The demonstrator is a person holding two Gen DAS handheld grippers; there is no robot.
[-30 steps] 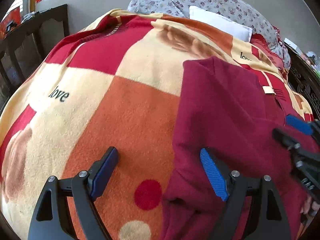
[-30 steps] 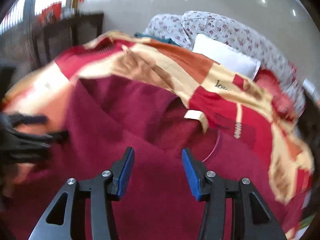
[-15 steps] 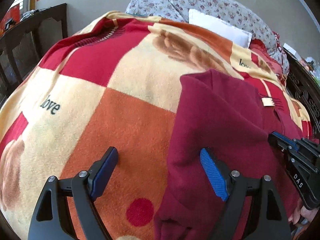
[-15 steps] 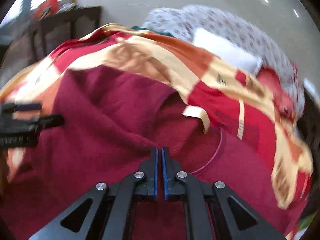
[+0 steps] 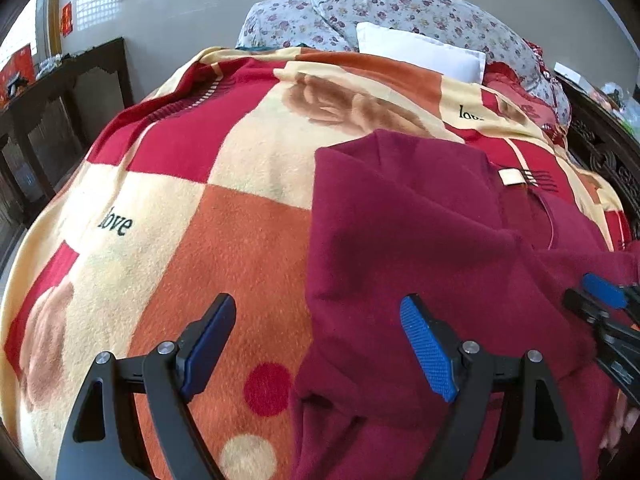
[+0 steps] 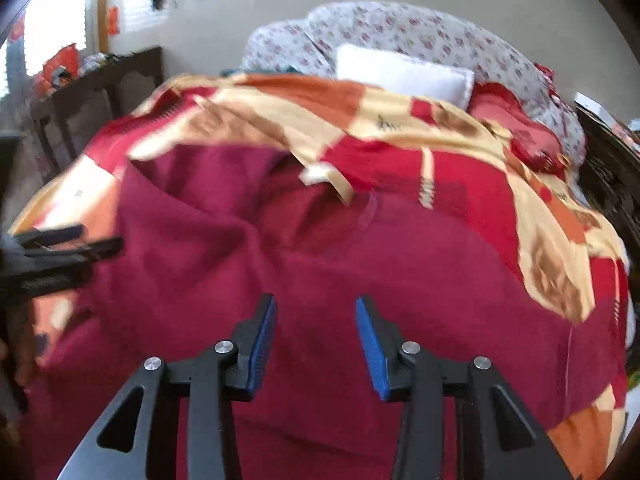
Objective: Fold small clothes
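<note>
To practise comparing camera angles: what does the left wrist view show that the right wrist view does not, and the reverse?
Only the left wrist view: the word "love" and a red dot on the blanket, sharp. Only the right wrist view: the blanket's right side, blurred. Both: the maroon garment, white pillow, open left gripper, and right gripper, jaws opening, nothing pinched.
</note>
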